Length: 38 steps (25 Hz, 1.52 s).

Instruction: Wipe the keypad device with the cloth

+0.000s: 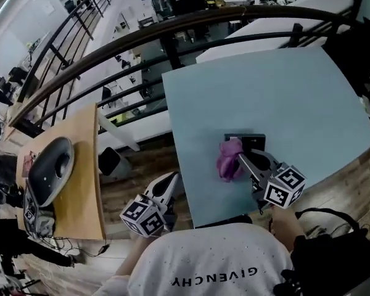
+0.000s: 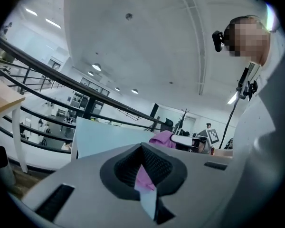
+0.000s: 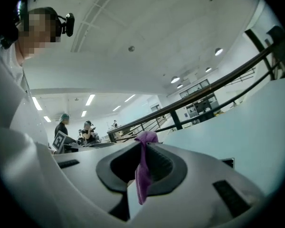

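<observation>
Left gripper (image 1: pixel 168 185) pressed shut, off the table's (image 1: pixel 283 91) near edge; right gripper (image 1: pixel 242 160) view shows cloth (image 3: pixel 141 175) pinched, head view the keypad (image 1: pixel 254 142) beside it

Light-blue table (image 1: pixel 283 97) at 1 o'clock. Wooden desk (image 1: pixel 80 165) at 9. Dark curved railing (image 1: pixel 142 32) across 11 to 12. Plank floor (image 1: pixel 135 177) between tables. White ceiling (image 2: pixel 147 42), strip lights (image 3: pixel 90 99) lit.

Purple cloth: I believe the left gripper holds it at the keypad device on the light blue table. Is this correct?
Not quite. It is the right gripper, not the left, that holds the purple cloth at the keypad device on the light blue table. The right gripper view shows the cloth pinched between that gripper's jaws.
</observation>
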Tool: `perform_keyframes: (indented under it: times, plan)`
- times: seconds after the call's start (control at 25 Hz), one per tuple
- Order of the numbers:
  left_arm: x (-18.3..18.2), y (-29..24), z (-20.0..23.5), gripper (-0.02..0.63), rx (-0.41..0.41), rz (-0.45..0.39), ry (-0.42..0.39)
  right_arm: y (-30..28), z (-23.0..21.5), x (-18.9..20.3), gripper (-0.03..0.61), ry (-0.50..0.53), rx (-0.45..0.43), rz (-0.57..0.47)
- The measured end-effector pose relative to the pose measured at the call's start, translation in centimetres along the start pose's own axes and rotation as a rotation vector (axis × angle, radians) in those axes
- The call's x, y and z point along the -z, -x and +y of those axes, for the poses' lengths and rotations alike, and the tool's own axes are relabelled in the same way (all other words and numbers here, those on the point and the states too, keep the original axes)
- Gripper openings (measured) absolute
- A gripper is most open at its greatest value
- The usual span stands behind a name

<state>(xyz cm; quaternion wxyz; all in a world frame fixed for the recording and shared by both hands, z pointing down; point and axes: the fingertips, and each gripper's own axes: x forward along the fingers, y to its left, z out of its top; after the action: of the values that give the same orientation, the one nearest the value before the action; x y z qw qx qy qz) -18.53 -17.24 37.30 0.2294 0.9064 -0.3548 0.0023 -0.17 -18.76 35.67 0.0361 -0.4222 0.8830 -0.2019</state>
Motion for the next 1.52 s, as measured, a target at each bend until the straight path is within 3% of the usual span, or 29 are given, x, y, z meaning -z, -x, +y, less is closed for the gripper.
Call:
perform_keyframes:
  times: [0.24,0.44,0.68,0.92,1.24,1.52]
  plan:
    - [1.8,-0.8,2.2,0.003,0.057,0.106,-0.039,0.7,-2.9,1.7,0.031,-0.111,0.259,-0.070]
    - [3.3,-1.3,4.1,0.003,0.081,0.134,-0.073,-1.6,-3.1,2.2,0.031,-0.082,0.349,-0.073]
    - [3.5,-3.8,3.5,0.002,0.185,0.124,-0.029,-4.7,-4.2,3.9,0.034,0.008,0.468,0.013]
    - [4.6,-4.0,1.3,0.002,0.264,0.142,-0.014,-5.7,-5.2,5.2,0.034,-0.050,0.510,0.018]
    - [6.2,-5.1,0.6,0.002,0.221,0.185,0.036,-5.0,-7.6,5.9,0.035,0.031,0.569,0.082]
    - [6.6,-6.2,-0.1,0.002,0.188,0.188,0.049,-1.7,-11.0,6.0,0.035,-0.042,0.623,0.079]
